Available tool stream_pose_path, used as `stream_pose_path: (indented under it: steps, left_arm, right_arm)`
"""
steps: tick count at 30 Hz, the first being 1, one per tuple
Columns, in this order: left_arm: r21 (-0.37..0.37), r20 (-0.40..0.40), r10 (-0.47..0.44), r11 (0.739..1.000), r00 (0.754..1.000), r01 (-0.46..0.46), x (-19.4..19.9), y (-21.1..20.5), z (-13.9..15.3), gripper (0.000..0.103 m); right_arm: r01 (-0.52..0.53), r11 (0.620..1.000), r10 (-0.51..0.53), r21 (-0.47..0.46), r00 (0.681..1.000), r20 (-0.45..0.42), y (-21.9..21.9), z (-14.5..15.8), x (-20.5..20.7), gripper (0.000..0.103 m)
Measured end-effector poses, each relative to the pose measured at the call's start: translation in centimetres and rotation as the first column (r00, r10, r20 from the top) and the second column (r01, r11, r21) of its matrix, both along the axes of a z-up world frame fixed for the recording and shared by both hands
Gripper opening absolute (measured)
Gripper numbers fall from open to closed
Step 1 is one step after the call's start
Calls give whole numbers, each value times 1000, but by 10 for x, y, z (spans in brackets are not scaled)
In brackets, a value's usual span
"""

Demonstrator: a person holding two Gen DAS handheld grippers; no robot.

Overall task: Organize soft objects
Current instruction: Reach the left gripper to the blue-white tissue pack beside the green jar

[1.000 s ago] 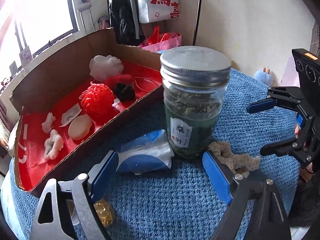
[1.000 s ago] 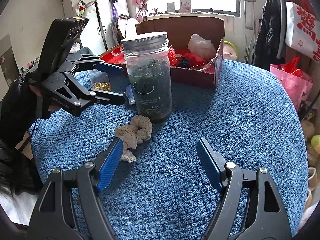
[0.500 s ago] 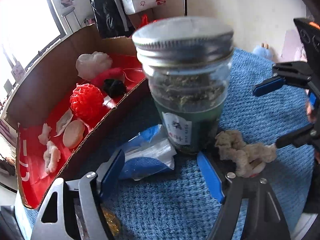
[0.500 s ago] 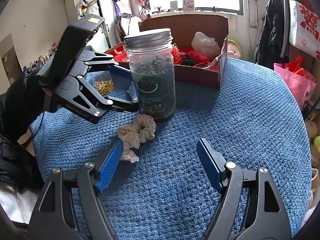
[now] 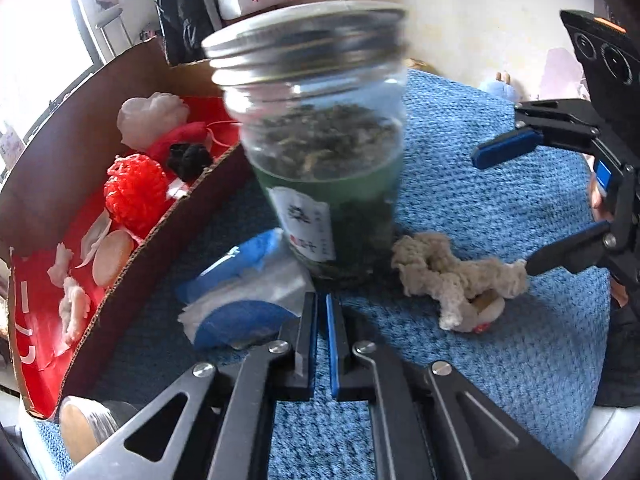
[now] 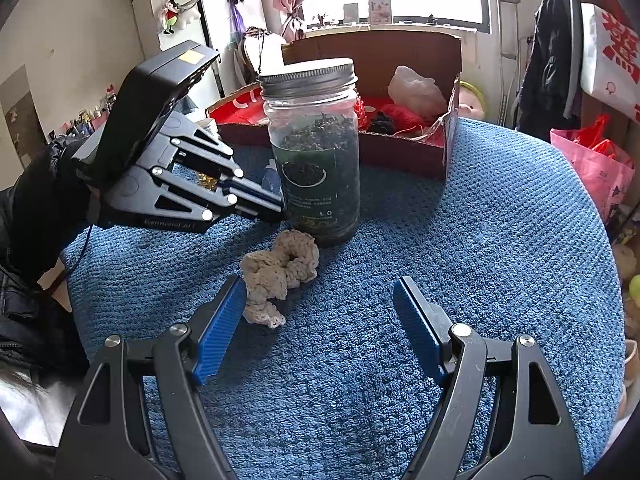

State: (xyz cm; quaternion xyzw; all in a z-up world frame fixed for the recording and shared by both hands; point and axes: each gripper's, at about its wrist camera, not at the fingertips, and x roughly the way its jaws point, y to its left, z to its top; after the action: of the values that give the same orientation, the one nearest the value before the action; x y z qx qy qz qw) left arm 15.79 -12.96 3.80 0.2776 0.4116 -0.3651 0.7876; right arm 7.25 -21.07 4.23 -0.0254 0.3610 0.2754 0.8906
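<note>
your bench [image 6: 500, 240] wears a blue waffle-knit cover, round-edged, in a lived-in room: a white cabinet and pink curtain far left of your right tool, a bright window ahead, dark coats and a white bag with red print on the right.

left of your left tool [image 5: 322, 320] runs a cardboard box [image 5: 132, 256] with a red lining, holding a red knitted ball [image 5: 134, 192], a small black tuft, a waxy white lump and pale scraps. just ahead and left of its tips lies a crinkly blue-and-white packet [image 5: 240, 292]. straight ahead stands a glass jar [image 5: 320, 160] with a ribbed metal lid, dark dried leaves inside, a green label. ahead and right lies the beige crocheted scrunchie [image 5: 452, 276], lumpy and looped, beside the jar's foot.

your left tool's blue pads are pressed together with nothing between them, tips right at the jar's base. your right tool [image 6: 320, 320] stands wide apart and empty; the scrunchie [image 6: 280, 272] lies just ahead of its left pad, whether touching i cannot tell.

only the left wrist view shows the packet whole and the box's contents end to end; only the right wrist view shows the black-gloved hand [image 6: 44, 196] behind the left tool.
</note>
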Motion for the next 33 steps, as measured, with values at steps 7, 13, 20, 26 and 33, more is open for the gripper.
stream_pose_path:
  steps: [7,13,20,26,33]
  left_arm:
    - [14,65,7,1000,998,-8,-8,1,9,48]
    - [49,108,-20,999,994,15,-6,-2,16,76]
    - [133,84,-68,990,994,56,26,-8,9,76]
    - [174,45,-80,982,996,71,43,-11,-4,76]
    - [158,3,-92,983,996,90,55,-8,-7,52]
  right_arm:
    - [1,1000,-1,2,1000,4,0,1,-2,76]
    - [-7,1000,7,-2,1000,3,0,1,-2,76]
    - [-23,1000,23,3,1000,-2,2,-1,1,76]
    - [-34,999,34,3,999,3,3,-2,1,76]
    - [-30,999,30,25,1000,-9,0,-3,4,76]
